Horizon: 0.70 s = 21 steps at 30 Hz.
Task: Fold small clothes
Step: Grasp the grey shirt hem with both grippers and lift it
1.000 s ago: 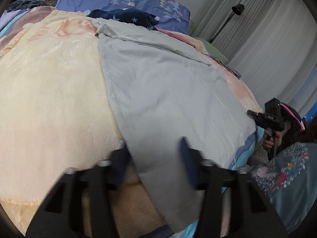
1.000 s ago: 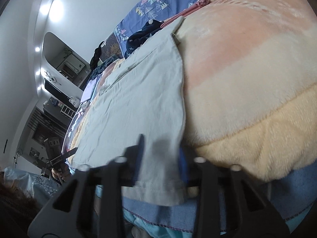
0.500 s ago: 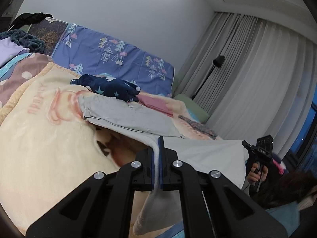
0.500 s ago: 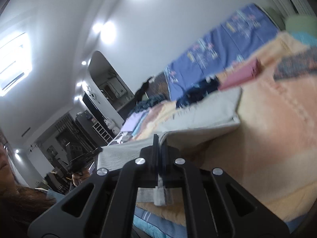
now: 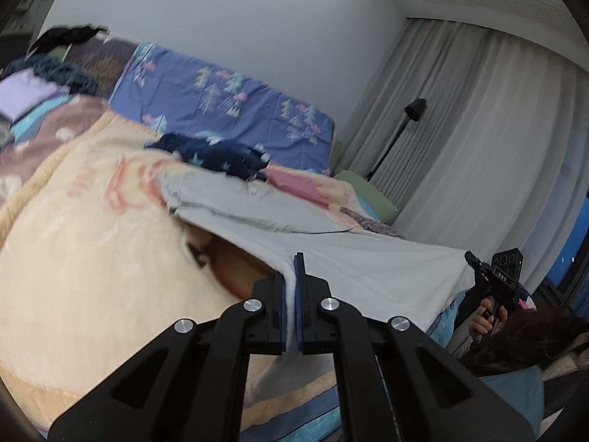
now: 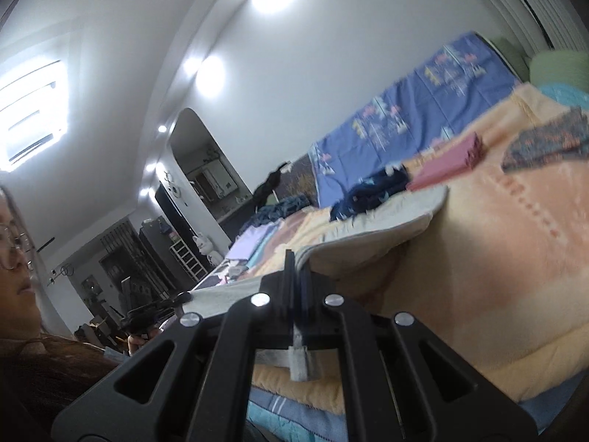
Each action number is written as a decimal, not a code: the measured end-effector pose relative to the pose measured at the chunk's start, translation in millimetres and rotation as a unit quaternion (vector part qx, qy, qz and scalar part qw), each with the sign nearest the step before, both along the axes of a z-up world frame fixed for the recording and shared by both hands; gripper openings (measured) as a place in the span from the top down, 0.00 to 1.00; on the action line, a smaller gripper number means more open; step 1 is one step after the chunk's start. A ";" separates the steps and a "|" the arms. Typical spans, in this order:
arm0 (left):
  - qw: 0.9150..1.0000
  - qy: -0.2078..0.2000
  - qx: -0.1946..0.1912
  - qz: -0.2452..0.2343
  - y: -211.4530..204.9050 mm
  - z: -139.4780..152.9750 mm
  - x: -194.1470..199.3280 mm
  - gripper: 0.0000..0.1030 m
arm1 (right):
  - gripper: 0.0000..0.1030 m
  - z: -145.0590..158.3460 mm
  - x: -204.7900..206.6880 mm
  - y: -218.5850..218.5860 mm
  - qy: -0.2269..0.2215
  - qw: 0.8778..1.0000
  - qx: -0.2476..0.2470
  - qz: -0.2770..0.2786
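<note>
You have the pale grey garment (image 5: 368,269) pinched by its near hem at two corners: your left gripper (image 5: 293,283) is clamped on one, your right gripper (image 6: 296,276) on the other, a tab of cloth poking out below its pads. The hem hangs lifted above the cream fleece blanket (image 5: 81,258); the far end lies on the bed, touching the navy star-print garment (image 5: 221,156). It looks light, limp and thin, possibly a shirt, so it will sag between grips. Keep the corners taut and level.
</note>
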<state>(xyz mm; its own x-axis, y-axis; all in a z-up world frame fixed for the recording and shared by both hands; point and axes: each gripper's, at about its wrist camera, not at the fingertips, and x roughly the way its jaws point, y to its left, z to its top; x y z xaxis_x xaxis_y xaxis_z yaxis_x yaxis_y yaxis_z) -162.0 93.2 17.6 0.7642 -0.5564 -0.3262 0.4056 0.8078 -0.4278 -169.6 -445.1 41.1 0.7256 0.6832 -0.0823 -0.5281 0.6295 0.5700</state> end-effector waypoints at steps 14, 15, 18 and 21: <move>0.995 0.085 0.010 0.050 12.6 -20.1 175.3 0.95 | 0.98 -38.6 203.1 5.1 0.131 0.987 -0.013 -0.087; 0.993 0.096 0.015 0.065 15.4 -27.0 198.0 0.95 | 0.98 -41.8 223.8 8.0 0.140 0.986 -0.011 -0.086; 0.987 0.123 0.017 0.099 25.8 -48.5 248.0 0.95 | 0.98 -56.9 275.2 20.8 0.167 0.982 -0.029 -0.088; 0.979 0.172 -0.019 0.107 40.2 -80.5 284.7 0.95 | 0.98 -87.1 322.3 34.0 0.222 0.967 -0.075 -0.100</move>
